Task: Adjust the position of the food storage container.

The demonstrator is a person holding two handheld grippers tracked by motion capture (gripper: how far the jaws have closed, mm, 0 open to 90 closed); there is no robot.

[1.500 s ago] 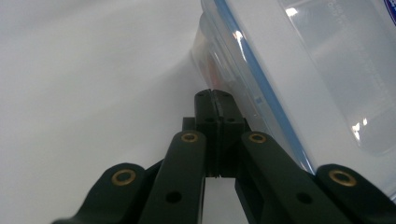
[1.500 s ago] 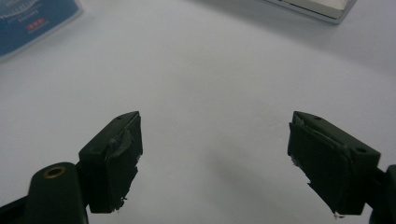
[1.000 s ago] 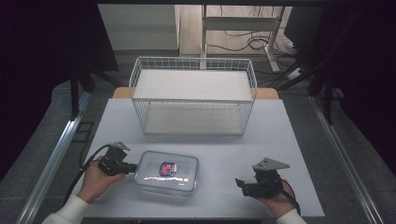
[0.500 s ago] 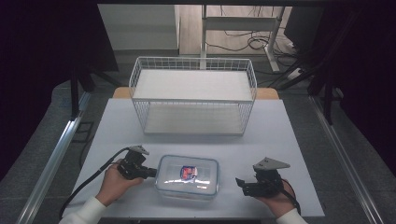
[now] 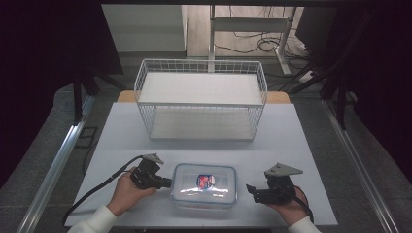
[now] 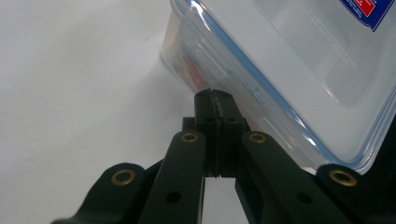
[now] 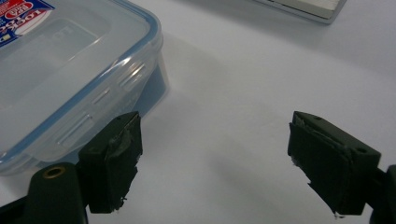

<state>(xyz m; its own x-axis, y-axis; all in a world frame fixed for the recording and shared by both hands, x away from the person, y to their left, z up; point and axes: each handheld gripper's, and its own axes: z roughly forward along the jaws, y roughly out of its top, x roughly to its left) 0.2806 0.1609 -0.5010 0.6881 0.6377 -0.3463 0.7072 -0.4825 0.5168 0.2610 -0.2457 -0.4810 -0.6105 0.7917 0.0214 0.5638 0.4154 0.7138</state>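
The clear plastic lidded container with a blue seal (image 5: 204, 185) is seen low in the middle of the high view, on the white table (image 5: 311, 145). Its red-and-blue label (image 5: 206, 180) is too small and cut off to be read. The left gripper (image 5: 167, 183) is pressed shut against the container's left side; the contents are blurred. The right gripper (image 5: 249, 189) is spread wide, just beside the container's right side.

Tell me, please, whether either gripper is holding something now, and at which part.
Nothing is held. The left gripper is shut, its tips against the end of the plastic container, gripping nothing. The right gripper is open beside it.
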